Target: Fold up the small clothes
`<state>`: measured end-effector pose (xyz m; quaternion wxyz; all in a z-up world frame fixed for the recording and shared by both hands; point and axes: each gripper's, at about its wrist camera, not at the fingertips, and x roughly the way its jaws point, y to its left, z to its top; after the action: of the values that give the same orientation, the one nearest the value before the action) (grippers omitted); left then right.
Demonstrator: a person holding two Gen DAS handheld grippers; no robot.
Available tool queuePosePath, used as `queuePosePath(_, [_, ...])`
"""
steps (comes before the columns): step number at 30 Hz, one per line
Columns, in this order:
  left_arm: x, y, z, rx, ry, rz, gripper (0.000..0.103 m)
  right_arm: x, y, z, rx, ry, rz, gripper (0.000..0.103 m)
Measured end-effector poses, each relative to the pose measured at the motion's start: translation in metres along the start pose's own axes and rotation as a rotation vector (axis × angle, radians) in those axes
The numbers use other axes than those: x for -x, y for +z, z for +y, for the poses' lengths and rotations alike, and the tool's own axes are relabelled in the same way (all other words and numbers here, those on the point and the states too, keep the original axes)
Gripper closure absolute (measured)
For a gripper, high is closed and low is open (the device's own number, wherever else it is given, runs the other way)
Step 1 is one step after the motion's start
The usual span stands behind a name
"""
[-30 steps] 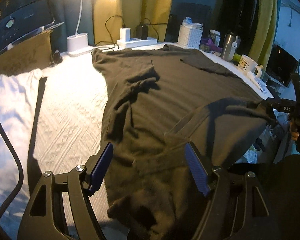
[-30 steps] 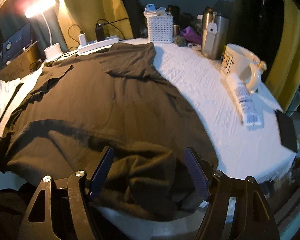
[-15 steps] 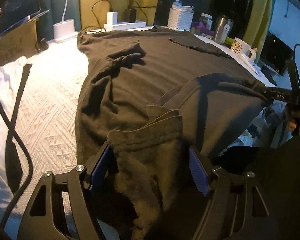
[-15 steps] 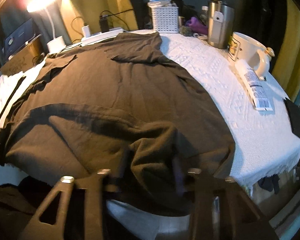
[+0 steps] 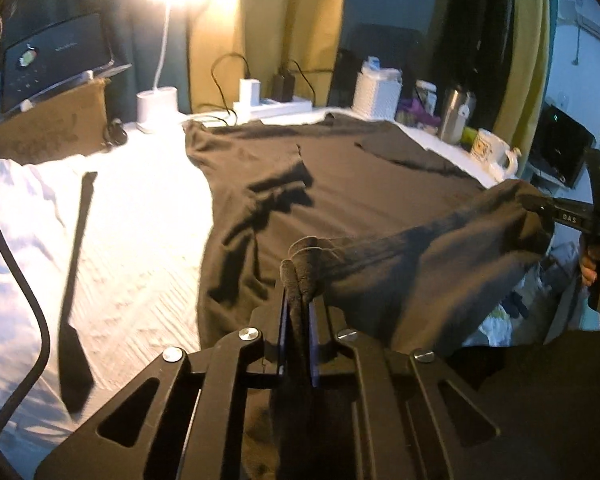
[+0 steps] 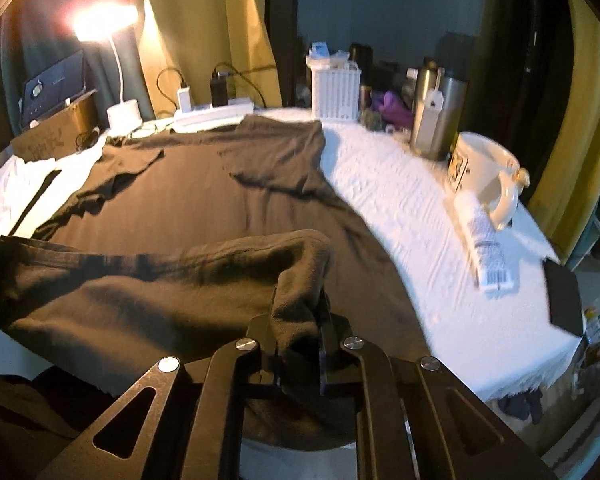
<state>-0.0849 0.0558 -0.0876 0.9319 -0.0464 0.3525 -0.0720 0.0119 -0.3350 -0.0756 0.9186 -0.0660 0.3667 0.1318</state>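
Observation:
A dark brown T-shirt (image 5: pixel 360 184) lies spread over the white textured cover (image 5: pixel 140 240). In the left wrist view my left gripper (image 5: pixel 298 300) is closing its blue pads on a bunched fold of the shirt's near edge. That edge stretches, lifted, to my right gripper (image 5: pixel 540 208), held by a hand at the right. In the right wrist view the T-shirt (image 6: pixel 204 200) covers the middle, and my right gripper (image 6: pixel 300 320) is closing on a raised corner of cloth that hides its pads.
Along the back stand a lit lamp (image 5: pixel 156 104), a power strip (image 5: pixel 276 106), a white basket (image 6: pixel 336 92) and a steel tumbler (image 6: pixel 436 120). A mug (image 6: pixel 484 176), a tube (image 6: pixel 486 248) and a flat black object (image 6: pixel 564 300) lie right. A black strap (image 5: pixel 74 280) lies left.
Both grippers went from open around the shirt's near edge to closed on it. The gripped edge has bunched and risen off the cover between them.

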Motion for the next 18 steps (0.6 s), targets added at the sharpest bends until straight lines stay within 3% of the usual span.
queuePosePath(18, [0.01,0.035,0.007,0.005,0.036,-0.102,0.096,0.011,0.037,0.0,0.027,-0.01,-0.076,0.092])
